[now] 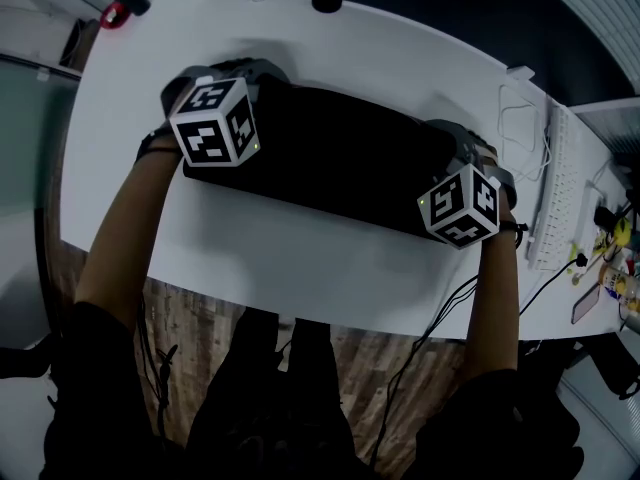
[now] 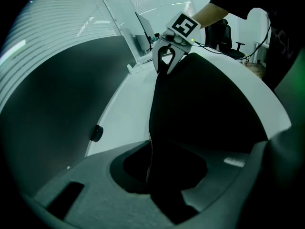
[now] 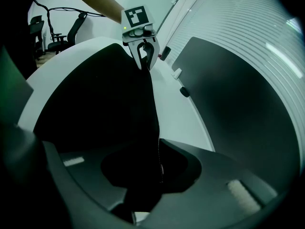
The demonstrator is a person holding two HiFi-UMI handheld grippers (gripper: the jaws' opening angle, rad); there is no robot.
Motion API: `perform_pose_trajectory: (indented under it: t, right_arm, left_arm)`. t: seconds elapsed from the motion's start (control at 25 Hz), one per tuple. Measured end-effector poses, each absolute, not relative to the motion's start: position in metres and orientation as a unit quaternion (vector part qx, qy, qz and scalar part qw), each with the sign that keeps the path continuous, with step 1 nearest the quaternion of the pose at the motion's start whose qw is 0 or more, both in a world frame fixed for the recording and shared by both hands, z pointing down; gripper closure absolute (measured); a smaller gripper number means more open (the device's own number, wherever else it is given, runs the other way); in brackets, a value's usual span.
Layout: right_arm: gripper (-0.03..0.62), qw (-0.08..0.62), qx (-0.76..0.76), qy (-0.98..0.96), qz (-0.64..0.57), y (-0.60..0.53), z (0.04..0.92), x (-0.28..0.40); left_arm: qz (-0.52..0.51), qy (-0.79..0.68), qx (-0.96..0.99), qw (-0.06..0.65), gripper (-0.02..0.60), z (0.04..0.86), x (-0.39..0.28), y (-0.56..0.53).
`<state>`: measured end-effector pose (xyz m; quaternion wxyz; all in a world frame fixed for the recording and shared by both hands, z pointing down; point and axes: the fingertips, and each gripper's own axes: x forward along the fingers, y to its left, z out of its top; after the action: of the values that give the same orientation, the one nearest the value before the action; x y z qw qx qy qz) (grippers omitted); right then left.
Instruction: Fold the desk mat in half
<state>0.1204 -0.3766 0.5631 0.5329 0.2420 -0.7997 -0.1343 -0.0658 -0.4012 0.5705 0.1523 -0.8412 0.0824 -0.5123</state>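
Between the two grippers, we are finding the black desk mat [image 1: 340,158] lying flat on the white table [image 1: 300,258], with its far long edge running from one tool to the other. We are recording the left gripper [image 3: 145,63] as sitting at one far corner of the mat and pointing steeply down. Its jaws are standing slightly apart, the mat's stitched edge is passing between them, and the pads are not visibly pressing on it. We are recording the right gripper [image 2: 167,68] at the opposite far corner in a like condition: its jaws are standing a little apart, the mat's edge is lying in the gap, and no clamp is showing. Behind each tool, the person's forearms [image 1: 130,238] are reaching in from the near side of the table. Beyond the left gripper's tips, a round black object [image 2: 96,133] is resting on the table close to a dark partition [image 2: 62,113]. Out past the right gripper's outer side, a white keyboard [image 1: 555,188] is lying well clear of the mat.
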Motion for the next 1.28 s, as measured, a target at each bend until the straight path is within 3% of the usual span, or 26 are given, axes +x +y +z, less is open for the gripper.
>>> perform_pose_trajectory:
  t: [0.4,0.8,0.88,1.12,1.28]
  right_arm:
    - [0.43,0.513,0.274,-0.797,-0.162,-0.383,0.556,0.124]
    - [0.439,0.5,0.296,-0.802,-0.14,-0.386,0.556,0.124]
    - [0.433,0.493,0.307,-0.804,-0.127,-0.386,0.555,0.126]
    - [0.421,0.482,0.327,-0.805,-0.112,-0.386,0.549,0.128]
    - [0.425,0.463,0.34,-0.815,-0.072,-0.377,0.545,0.125]
  left_arm:
    - [-0.51,0.108,-0.84,0.151,0.469,0.57,-0.067,-0.409]
    - [-0.502,0.136,-0.842,0.143,0.417,0.565,-0.071,-0.415]
    - [-0.49,0.145,-0.851,0.122,0.384,0.564,-0.071,-0.414]
    - [-0.484,0.16,-0.853,0.111,0.387,0.556,-0.075,-0.41]
    - [-0.443,0.197,-0.872,0.059,0.403,0.545,-0.075,-0.41]
